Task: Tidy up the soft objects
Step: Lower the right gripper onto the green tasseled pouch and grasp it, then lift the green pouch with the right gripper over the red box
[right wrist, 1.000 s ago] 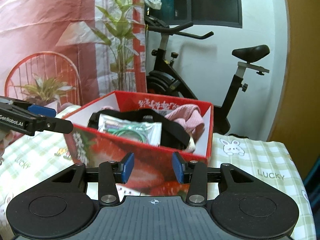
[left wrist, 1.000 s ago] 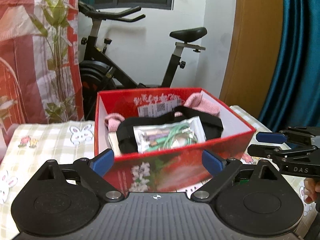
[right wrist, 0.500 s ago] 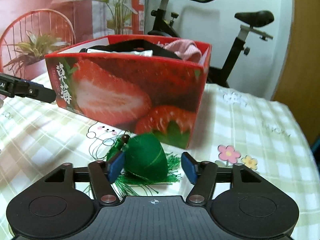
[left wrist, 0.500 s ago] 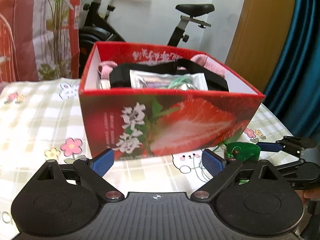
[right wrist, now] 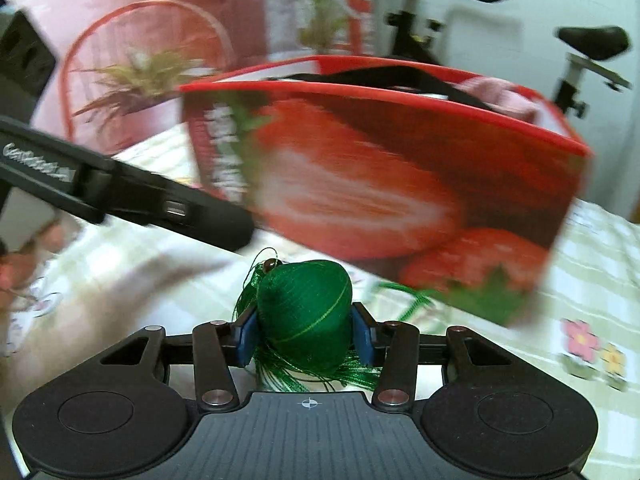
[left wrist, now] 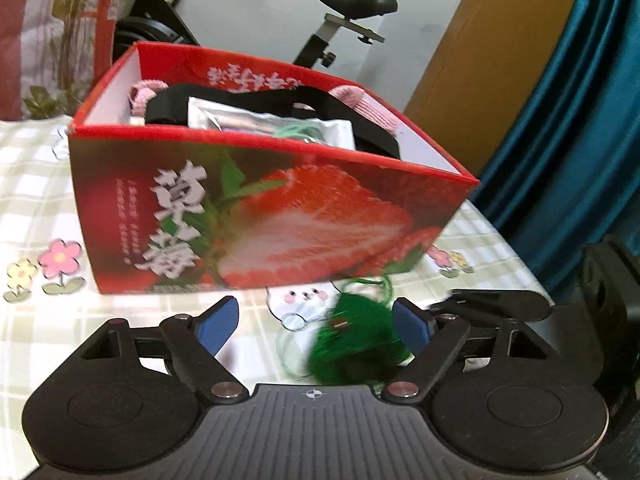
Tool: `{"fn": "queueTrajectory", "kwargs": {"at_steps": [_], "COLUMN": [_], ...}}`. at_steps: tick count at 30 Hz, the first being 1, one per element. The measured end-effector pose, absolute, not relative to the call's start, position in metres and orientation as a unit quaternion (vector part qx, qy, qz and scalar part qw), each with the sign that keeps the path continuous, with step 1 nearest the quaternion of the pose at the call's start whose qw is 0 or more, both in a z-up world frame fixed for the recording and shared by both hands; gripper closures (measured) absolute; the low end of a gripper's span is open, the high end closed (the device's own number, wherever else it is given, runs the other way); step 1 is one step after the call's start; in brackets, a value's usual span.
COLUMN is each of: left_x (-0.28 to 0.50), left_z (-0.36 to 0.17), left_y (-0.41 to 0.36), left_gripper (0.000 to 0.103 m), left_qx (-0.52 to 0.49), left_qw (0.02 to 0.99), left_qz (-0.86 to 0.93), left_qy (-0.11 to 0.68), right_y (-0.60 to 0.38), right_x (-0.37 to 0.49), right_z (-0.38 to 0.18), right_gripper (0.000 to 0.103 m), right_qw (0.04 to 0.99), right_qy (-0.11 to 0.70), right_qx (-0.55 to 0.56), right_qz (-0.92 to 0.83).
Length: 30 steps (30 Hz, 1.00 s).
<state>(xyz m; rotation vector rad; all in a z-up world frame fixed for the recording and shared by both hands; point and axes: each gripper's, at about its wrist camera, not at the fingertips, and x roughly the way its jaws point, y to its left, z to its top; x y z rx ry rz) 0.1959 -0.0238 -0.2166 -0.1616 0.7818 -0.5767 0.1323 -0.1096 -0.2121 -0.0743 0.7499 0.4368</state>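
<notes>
1. Red strawberry-printed cardboard box (left wrist: pixel 256 216), frame centre: already holds pink knit, black strap, clear packet.
2. Green thread-wound ornament with tassel (right wrist: pixel 306 322), lower centre on the checked surface (right wrist: pixel 592 264): not yet boxed.
3. Right gripper (right wrist: pixel 306 338): fingers just closed, clasping the ornament.
4. Left gripper (left wrist: pixel 316 326): fingers spread, narrowing slightly, gripping nothing.

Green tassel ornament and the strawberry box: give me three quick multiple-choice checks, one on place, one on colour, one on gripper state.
1. Where is the green tassel ornament?
A. inside the strawberry box
B. on the tablecloth in front of the box
C. on the exercise bike seat

2. What colour is the knitted item in the strawberry box?
A. pink
B. yellow
C. blue

3. What is the right gripper doing?
A. open, nothing between its pads
B. shut on the ornament
C. gripping the box rim

Answers: 1 B, it sits on the checked tablecloth below the box front. 2 A, pink knit shows beside the black strap. 3 B, its jaws have just been closing and both blue pads press the ornament's sides.
</notes>
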Motion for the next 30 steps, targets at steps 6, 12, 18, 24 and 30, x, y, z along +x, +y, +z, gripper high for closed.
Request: {"fn": "queueTrajectory", "kwargs": {"at_steps": [6,12,18,24,30], "left_x": [0.194,0.189,0.190,0.196,0.215], "left_z": [-0.224,-0.222,-0.195,-0.143,-0.088], "left_y": [-0.012,0.000,0.001,0.005,0.003], "left_gripper": [0.019,0.024,0.033,0.033,0.033], "left_qx": [-0.118,-0.140,-0.165,-0.159,-0.140], "left_qw": [0.864,0.857,0.860,0.884,0.909], "left_qz": [-0.282,-0.286,-0.303,-0.306,-0.305], "left_qy": [0.400,0.406,0.375,0.315,0.248], "right_y": [-0.079,-0.077,-0.079,-0.081,-0.075], "right_x": [0.128,0.128,0.132,0.142,0.169], "right_z": [-0.203,-0.181,-0.145,-0.093,-0.040], "right_gripper": [0.060,0.061,0.061,0.061,0.061], "right_qw": [0.901,0.909,0.922,0.937,0.950], "right_qy": [0.354,0.331,0.291,0.231,0.175], "right_qx": [-0.038,-0.039,-0.054,-0.076,-0.096], "right_qz": [0.248,0.249,0.248,0.251,0.241]}}
